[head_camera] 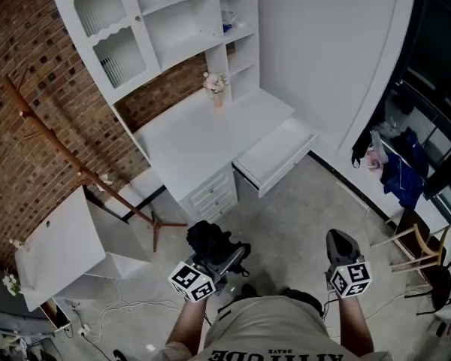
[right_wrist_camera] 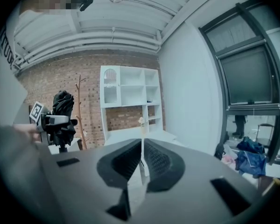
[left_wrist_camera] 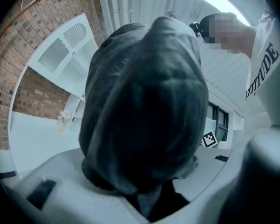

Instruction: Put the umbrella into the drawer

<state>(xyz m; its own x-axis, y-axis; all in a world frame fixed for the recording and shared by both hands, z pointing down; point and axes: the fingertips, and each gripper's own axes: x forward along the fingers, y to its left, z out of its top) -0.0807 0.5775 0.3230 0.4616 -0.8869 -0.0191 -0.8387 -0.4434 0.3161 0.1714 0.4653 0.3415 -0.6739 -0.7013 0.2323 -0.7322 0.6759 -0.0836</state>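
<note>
A black folded umbrella [head_camera: 210, 241] stands upright in my left gripper [head_camera: 224, 259], whose jaws are shut on it low down. In the left gripper view the umbrella [left_wrist_camera: 144, 101] fills the middle and hides most of the room. In the right gripper view the umbrella [right_wrist_camera: 63, 107] shows at the left. The white desk [head_camera: 203, 134] stands ahead against the brick wall, with its drawer [head_camera: 276, 155] pulled open at the right. My right gripper [head_camera: 340, 241] is beside my left at the same distance from the desk. Its jaws [right_wrist_camera: 142, 149] are shut with nothing between them.
A small vase of flowers [head_camera: 216, 87] stands at the back of the desk, under white shelves [head_camera: 173, 21]. A wooden coat stand [head_camera: 75, 156] and a white cabinet [head_camera: 60, 247] are at the left. A clothes rack [head_camera: 398, 164] and a stool [head_camera: 415, 241] are at the right.
</note>
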